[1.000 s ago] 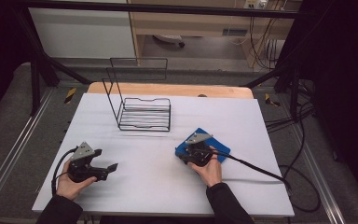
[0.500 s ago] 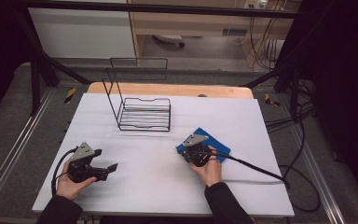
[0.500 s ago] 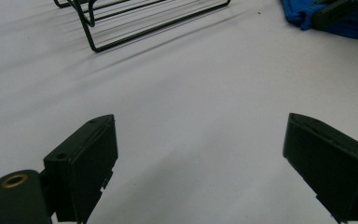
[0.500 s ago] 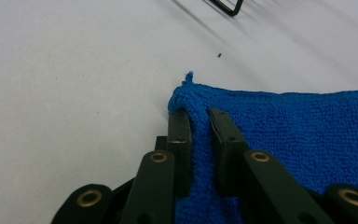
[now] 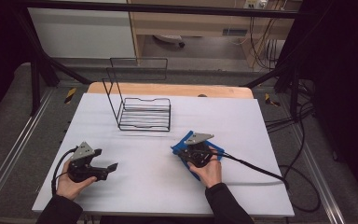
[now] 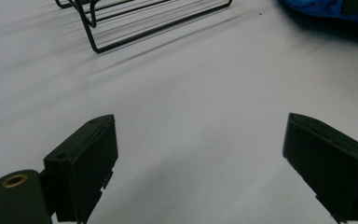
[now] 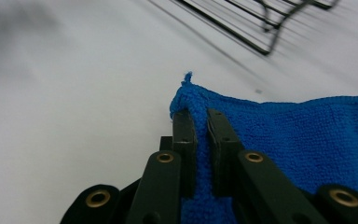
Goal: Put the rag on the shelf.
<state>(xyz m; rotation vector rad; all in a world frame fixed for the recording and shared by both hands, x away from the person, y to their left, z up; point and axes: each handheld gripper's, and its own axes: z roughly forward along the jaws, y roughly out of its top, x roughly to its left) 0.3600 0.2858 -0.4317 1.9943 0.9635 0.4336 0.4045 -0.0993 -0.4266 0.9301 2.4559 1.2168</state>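
A blue cloth (image 5: 192, 138) lies on the white table (image 5: 168, 182) right of centre. My right gripper (image 5: 178, 151) rests on it, jaws shut on the cloth's left corner. In the right gripper view the cloth (image 7: 298, 135) spreads to the right, and a fold of its corner is pinched between the gripper's (image 7: 199, 116) jaws. Near the front left of the table, my left gripper (image 5: 112, 166) points right with its jaws wide apart. Nothing but bare table lies between the left gripper's (image 6: 214, 140) fingers. A black wire rack (image 5: 142, 112) stands behind both.
The wire rack (image 6: 135, 23) has a tall back frame and sits toward the table's far side. A black cable (image 5: 256, 167) trails right from the right gripper across the table. A wooden board (image 5: 168, 89) edges the far side.
The right gripper has crept slightly left on the blue cloth. The left gripper has stayed in place.
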